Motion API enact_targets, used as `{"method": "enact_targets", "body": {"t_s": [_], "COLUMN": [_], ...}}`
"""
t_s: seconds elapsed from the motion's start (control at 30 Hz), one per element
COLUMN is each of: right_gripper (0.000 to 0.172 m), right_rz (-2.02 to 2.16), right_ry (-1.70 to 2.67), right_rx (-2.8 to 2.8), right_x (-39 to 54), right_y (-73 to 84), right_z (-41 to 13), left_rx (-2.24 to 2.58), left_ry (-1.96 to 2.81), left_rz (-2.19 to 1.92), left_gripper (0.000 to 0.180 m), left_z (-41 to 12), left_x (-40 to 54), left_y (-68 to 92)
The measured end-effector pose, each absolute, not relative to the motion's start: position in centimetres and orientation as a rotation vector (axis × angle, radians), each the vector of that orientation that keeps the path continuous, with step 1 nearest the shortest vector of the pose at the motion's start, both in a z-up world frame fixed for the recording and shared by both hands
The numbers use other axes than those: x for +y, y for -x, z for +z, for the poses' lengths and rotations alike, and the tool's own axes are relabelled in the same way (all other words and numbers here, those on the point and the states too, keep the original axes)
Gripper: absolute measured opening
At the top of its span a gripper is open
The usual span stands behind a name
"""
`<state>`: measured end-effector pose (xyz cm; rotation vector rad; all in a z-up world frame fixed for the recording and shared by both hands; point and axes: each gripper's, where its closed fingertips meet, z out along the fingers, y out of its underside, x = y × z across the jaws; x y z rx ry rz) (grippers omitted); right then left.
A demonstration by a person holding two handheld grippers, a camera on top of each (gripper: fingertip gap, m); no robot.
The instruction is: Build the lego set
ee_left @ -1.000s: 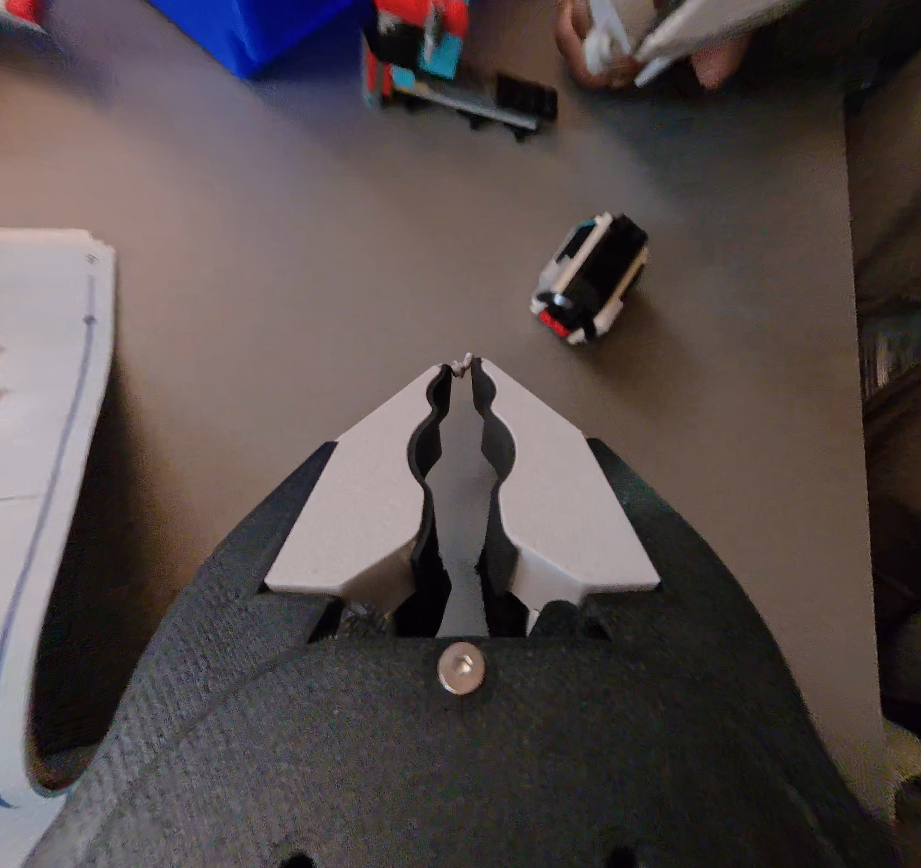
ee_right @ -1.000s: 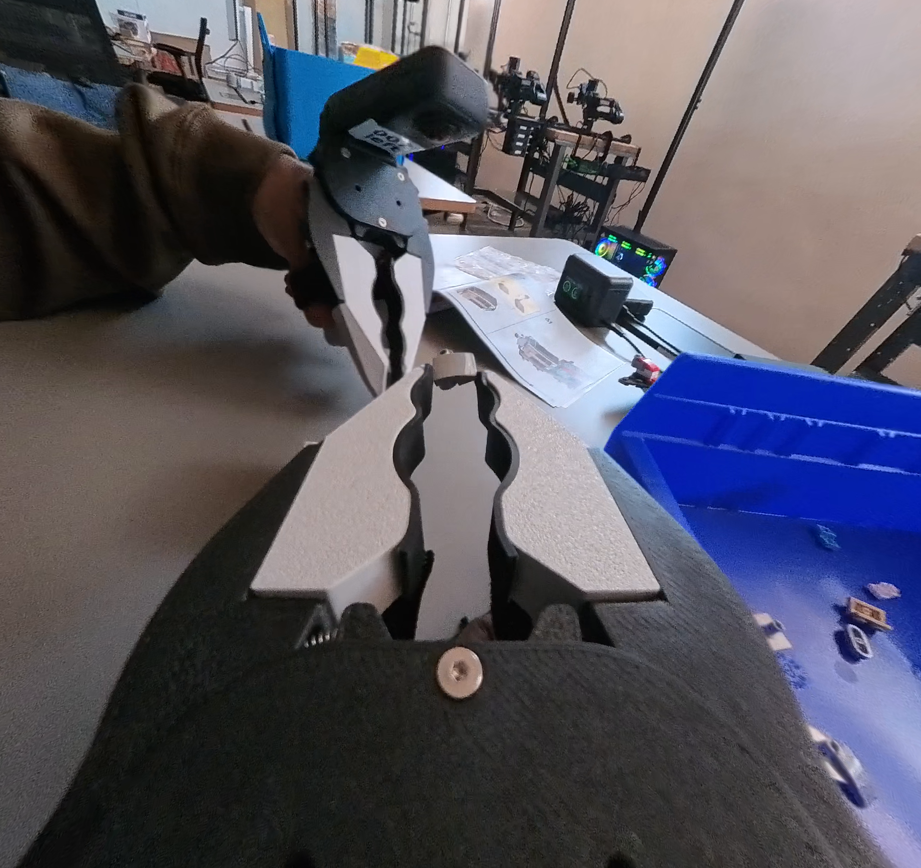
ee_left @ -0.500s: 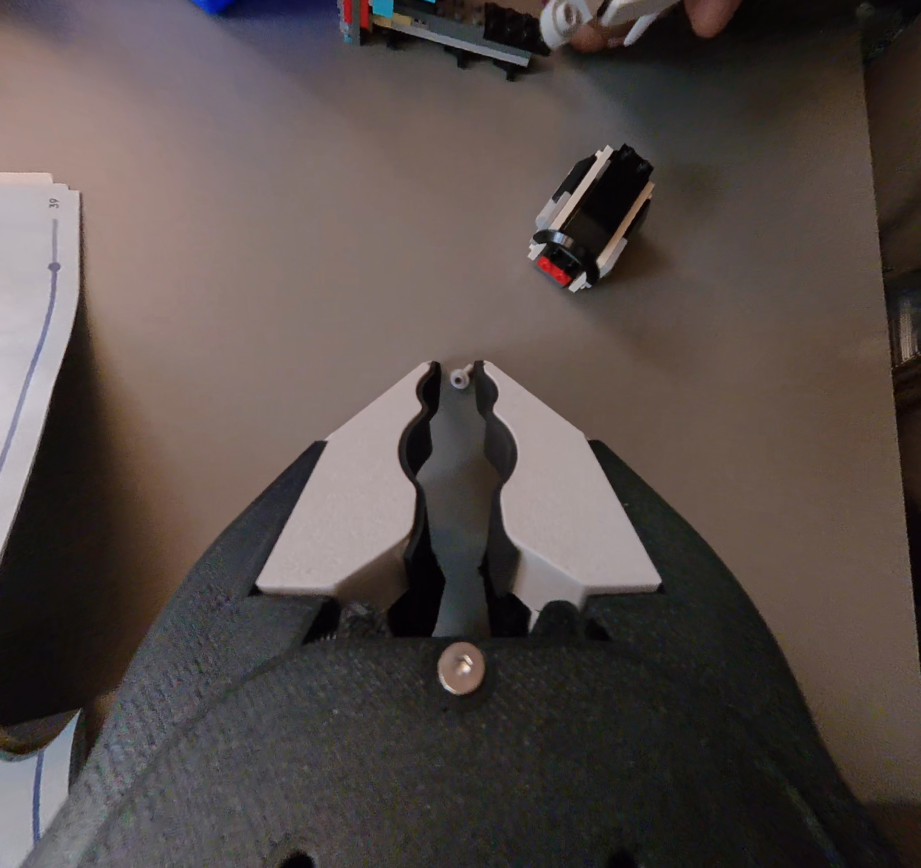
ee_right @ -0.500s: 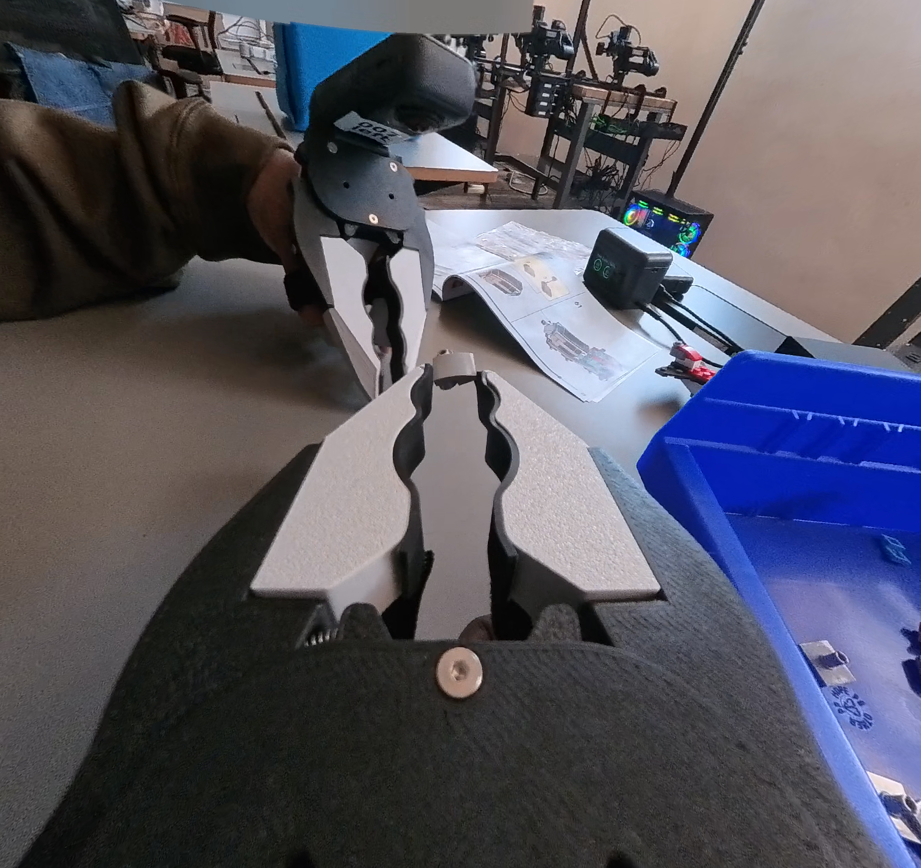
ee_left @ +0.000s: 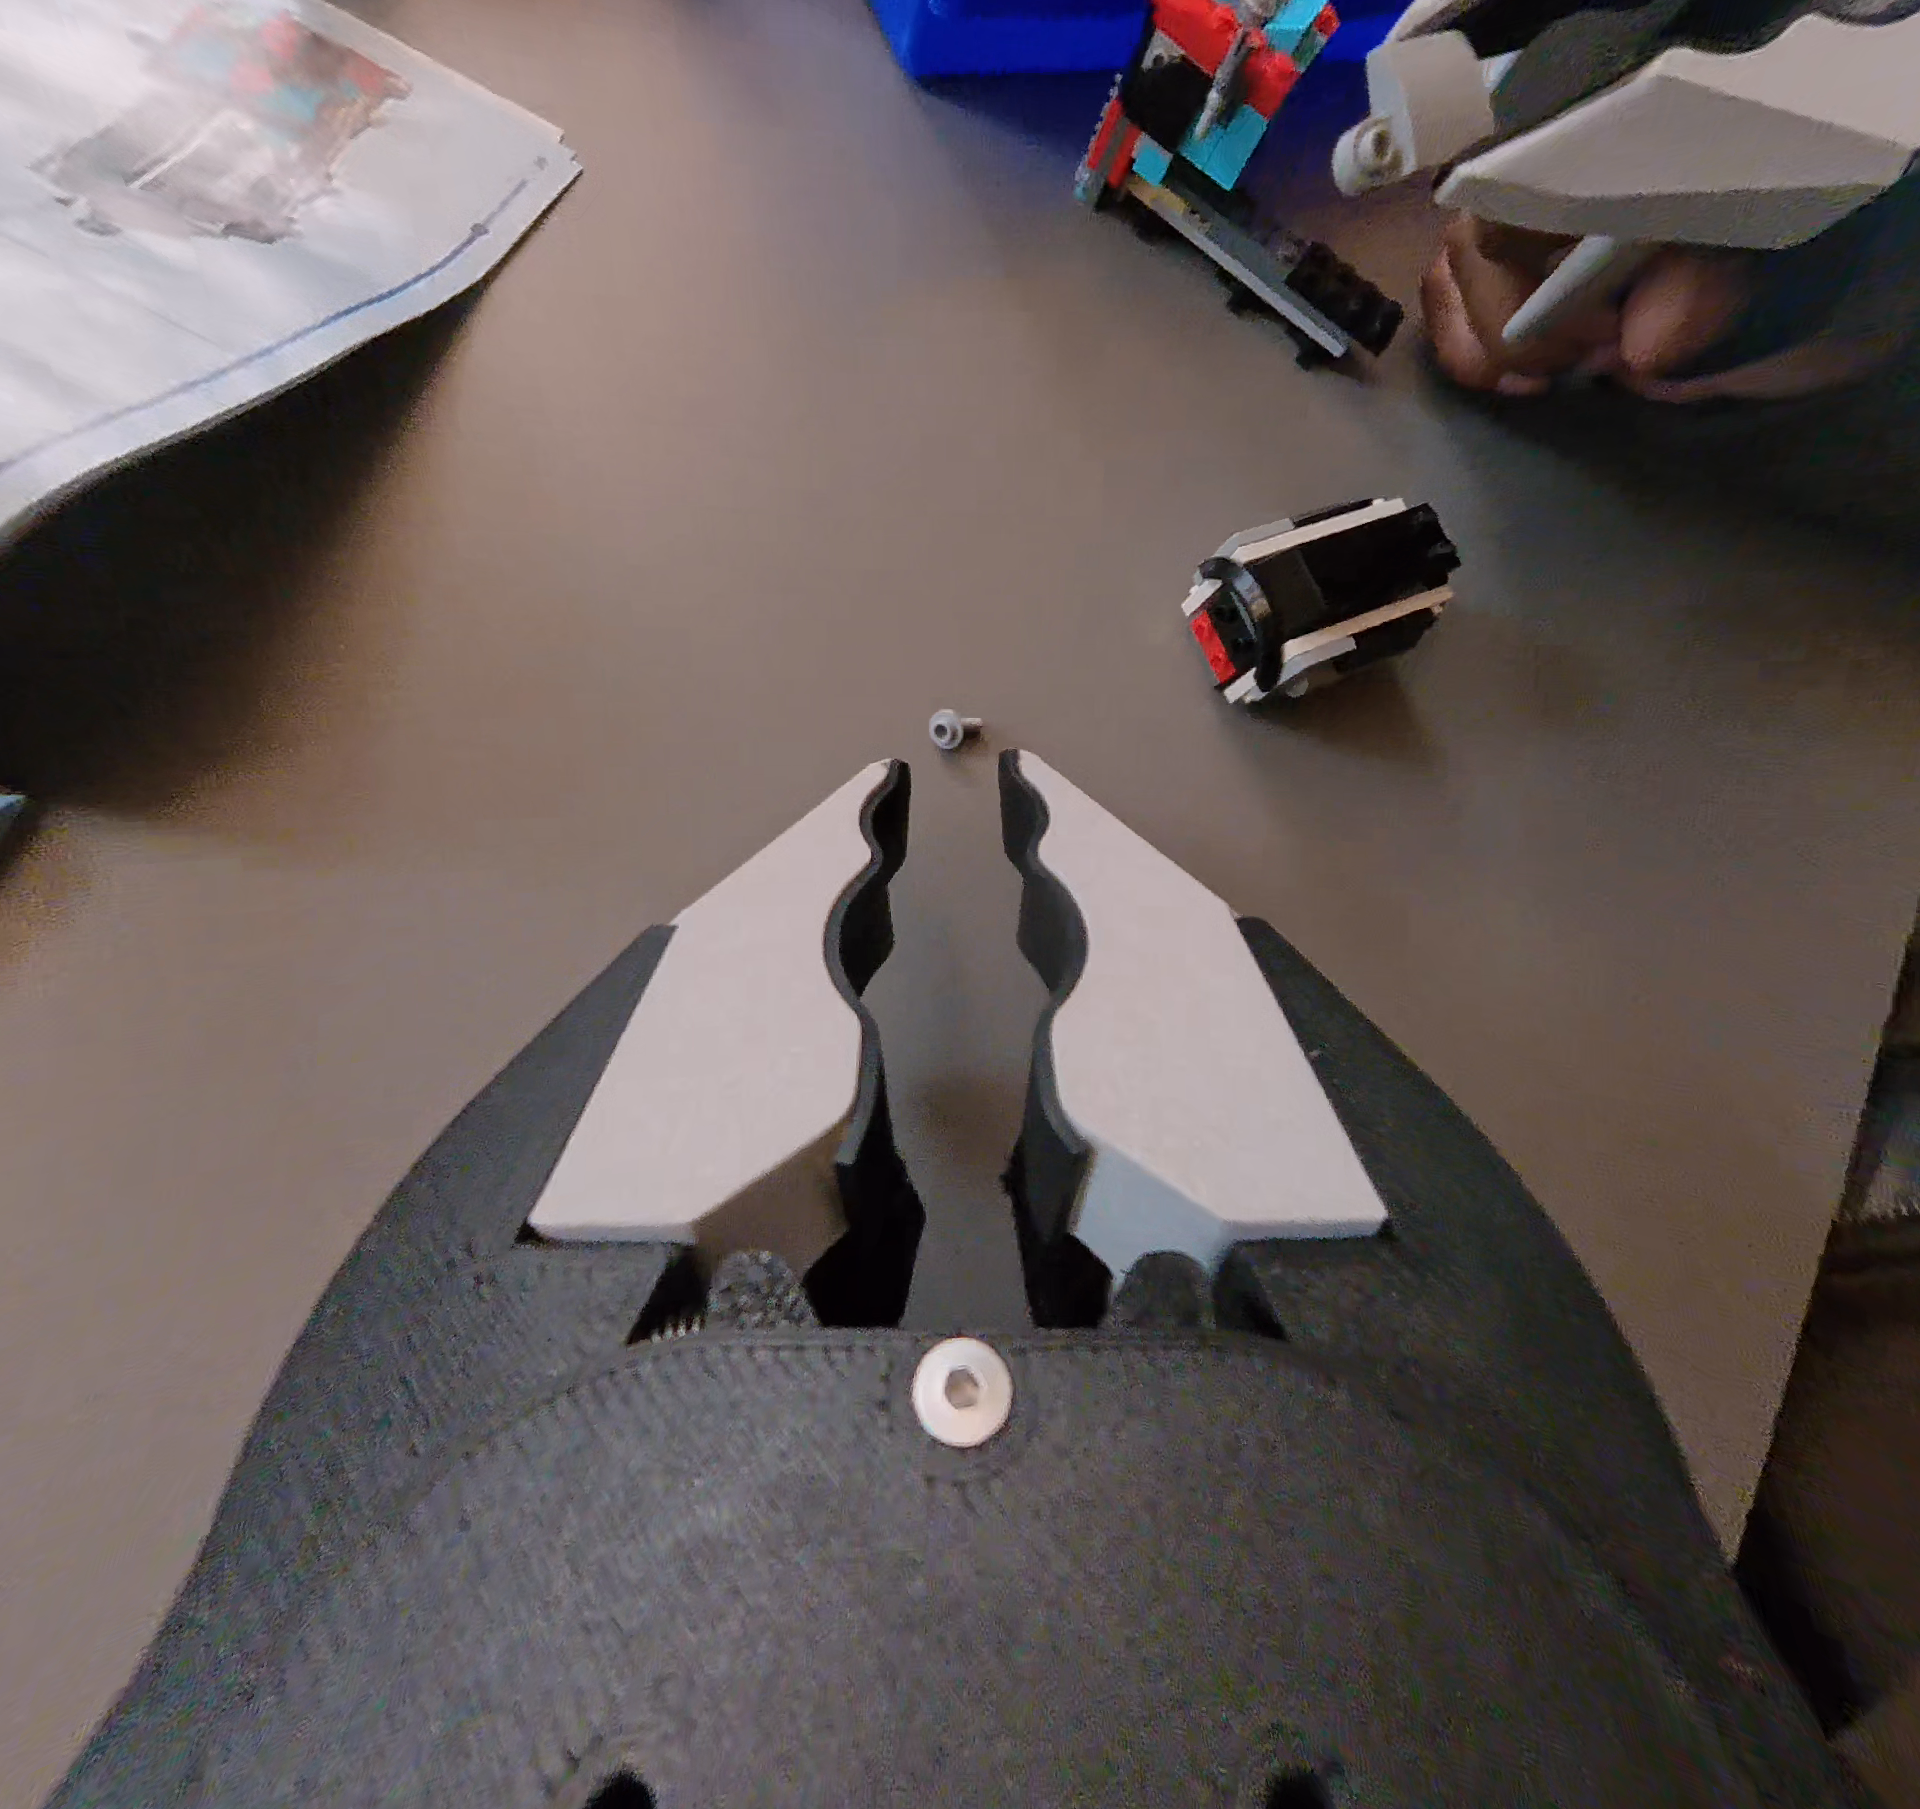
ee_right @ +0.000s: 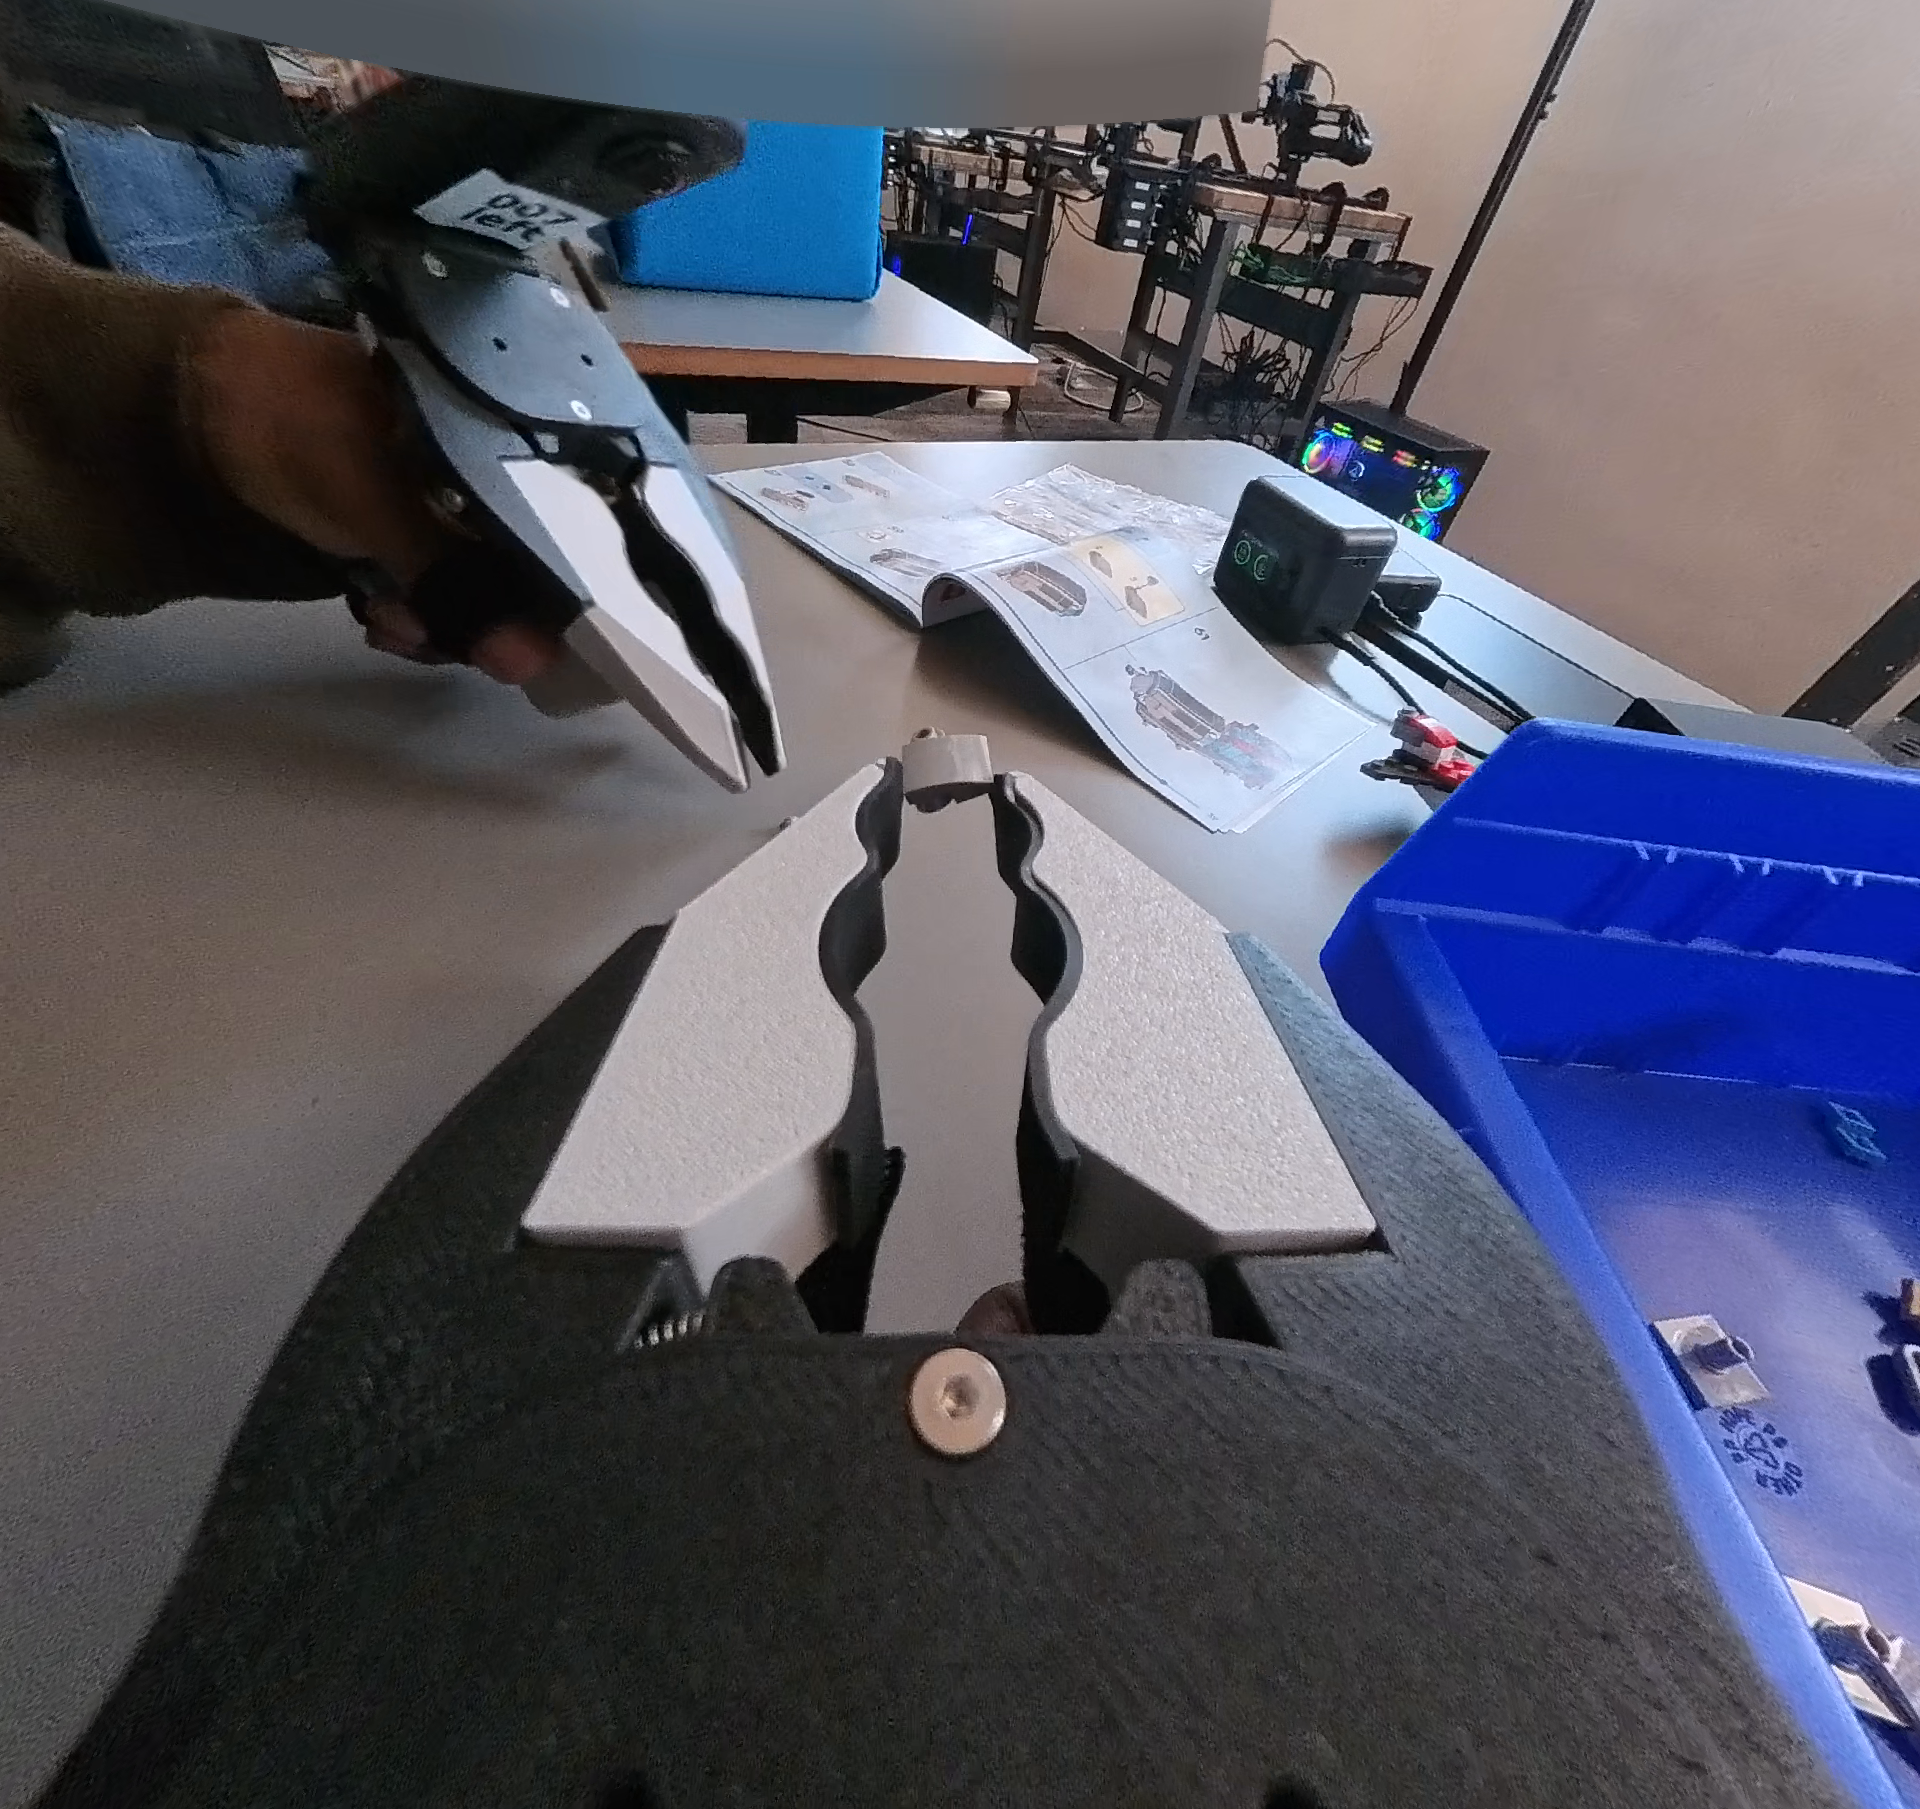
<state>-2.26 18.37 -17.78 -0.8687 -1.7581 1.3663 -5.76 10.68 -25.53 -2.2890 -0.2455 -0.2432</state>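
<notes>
Grippers over brick parts

Left hand-held gripper (ee_left: 953, 770): fingers apart, nothing between them, tips poised just short of a small grey pin (ee_left: 954, 727) lying loose on the grey surface (ee_left: 623, 616). Right hand-held gripper (ee_right: 943, 783): both fingertips clamped on a small grey round piece (ee_right: 943, 768), held clear of the surface, close beside the left gripper's tips.

Right of the pin, a black-and-white brick assembly (ee_left: 1320, 596) with a red end lies on its side. Farther off, a red, teal and black brick build (ee_left: 1205, 97) stands on a grey base just in front of a blue bin (ee_right: 1662, 928) that holds scattered small pieces. An open instruction booklet (ee_right: 1070, 596) lies beyond the grippers, with a black box-shaped device (ee_right: 1299, 554) and cables behind it.
</notes>
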Motion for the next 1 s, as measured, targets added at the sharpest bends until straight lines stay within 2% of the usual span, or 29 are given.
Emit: {"method": "enact_targets", "body": {"t_s": [0.37, 0.6, 1.0], "right_gripper": [0.018, 0.018, 0.018], "right_rz": [1.363, 1.369, 1.462], "right_ry": [0.857, 0.847, 0.886], "right_rx": [-1.757, -1.757, -1.727], "right_x": [18.4, 18.4, 18.3], "right_y": [2.0, 1.8, 1.7], "right_z": [-17.7, -17.7, -17.1], "left_rx": [-0.179, -0.202, -0.379], "left_ry": [2.366, 2.319, 1.560], "left_rz": [-0.100, -0.198, -0.868], "left_gripper": [0.012, 0.011, 0.008], "left_z": [-26.8, -26.5, -16.2], "left_x": [12.2, 12.7, 16.0], "left_y": [5.6, 5.2, 2.8]}}
